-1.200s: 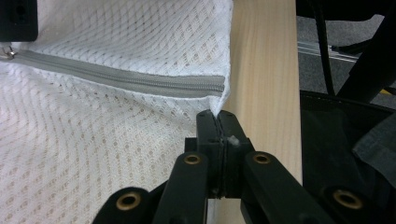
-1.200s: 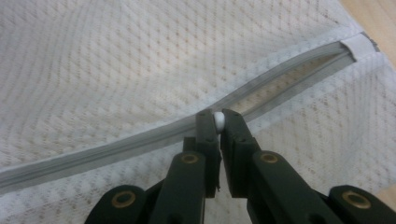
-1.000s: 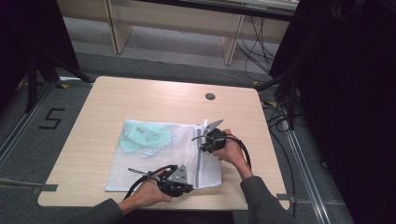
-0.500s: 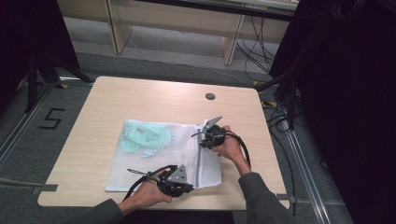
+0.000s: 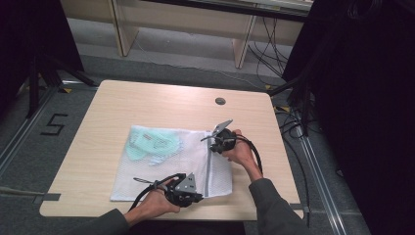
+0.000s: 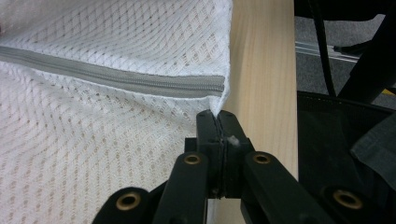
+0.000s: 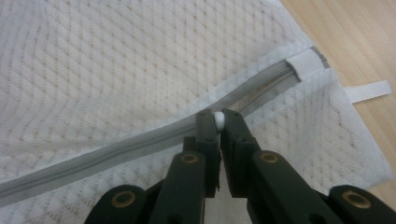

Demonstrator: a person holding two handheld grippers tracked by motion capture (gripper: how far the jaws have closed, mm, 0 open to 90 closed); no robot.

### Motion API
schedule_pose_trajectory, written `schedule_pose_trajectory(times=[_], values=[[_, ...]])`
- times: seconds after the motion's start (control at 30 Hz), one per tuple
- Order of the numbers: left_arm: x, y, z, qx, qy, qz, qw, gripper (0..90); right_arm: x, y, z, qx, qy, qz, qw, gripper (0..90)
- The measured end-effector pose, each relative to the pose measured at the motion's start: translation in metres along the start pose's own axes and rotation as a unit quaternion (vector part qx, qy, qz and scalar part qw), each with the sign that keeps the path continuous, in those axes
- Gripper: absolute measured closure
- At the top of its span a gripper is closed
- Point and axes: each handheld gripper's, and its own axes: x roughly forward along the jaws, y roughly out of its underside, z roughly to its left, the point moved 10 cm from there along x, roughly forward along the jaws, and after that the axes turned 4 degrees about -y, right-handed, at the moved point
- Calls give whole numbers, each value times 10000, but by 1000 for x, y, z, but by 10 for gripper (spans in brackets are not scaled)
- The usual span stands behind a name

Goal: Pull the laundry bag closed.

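Note:
A white mesh laundry bag (image 5: 161,171) lies flat on the wooden table (image 5: 147,105), with a pale green garment (image 5: 147,143) inside its far left part. A grey zipper (image 5: 208,169) runs along the bag's right side. My left gripper (image 5: 198,197) is at the bag's near right corner, and in the left gripper view it (image 6: 218,116) is shut on the bag's edge just past the zipper's end (image 6: 205,88). My right gripper (image 5: 214,146) is near the zipper's far end, where it (image 7: 218,117) is shut on the white zipper pull (image 7: 218,119).
A small dark round grommet (image 5: 220,101) sits in the table near its far edge. A white fabric tag (image 7: 369,91) sticks out from the bag's far corner. The table's right edge (image 6: 292,93) runs close beside the left gripper. Cables (image 5: 254,147) trail from the right gripper.
The right gripper has slid a little farther along the zipper toward the bag's far end, with the pull in it. The left gripper has stayed put on the near corner.

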Motion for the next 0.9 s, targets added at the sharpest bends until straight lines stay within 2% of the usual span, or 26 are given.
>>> schedule_pose_trajectory(times=[0.03,0.1,0.3,0.33,0.43,0.47,0.53,0.57,0.6,0.8,0.83,0.9], values=[[0,0,0,-6,-3,-6,10000,890,-1,1,1,32,-27,46,10000,867],[0,-1,-1,-31,27,-26,10000,891,1,-2,-4,-177,7,-41,9998,867],[-2,-3,0,-16,32,-52,10000,891,1,-3,-7,-68,99,-46,9999,867],[-2,-2,0,-18,32,-49,10000,891,2,-4,-9,-160,109,-61,9998,867],[-1,-2,0,-38,31,-49,10000,891,4,-5,-11,-219,126,-99,9996,867],[0,-2,-1,-34,85,-57,9999,891,3,-4,-10,-81,134,-59,9999,867],[-1,-1,-2,-21,52,-28,10000,891,4,-5,-12,-140,187,-89,9997,867],[-1,-2,-2,-25,72,-28,10000,891,3,-4,-11,-26,147,-50,9999,867],[-1,-2,-2,-21,55,-40,10000,890,4,-5,-14,-76,224,-125,9996,867],[-2,-3,0,-41,62,-59,10000,891,5,-5,-12,37,154,-99,9998,867],[-2,-3,0,-44,55,-64,10000,890,4,-6,-16,-64,205,-129,9997,867],[-2,-3,1,-47,53,-67,10000,890,5,-7,-17,-80,239,-137,9996,867]])
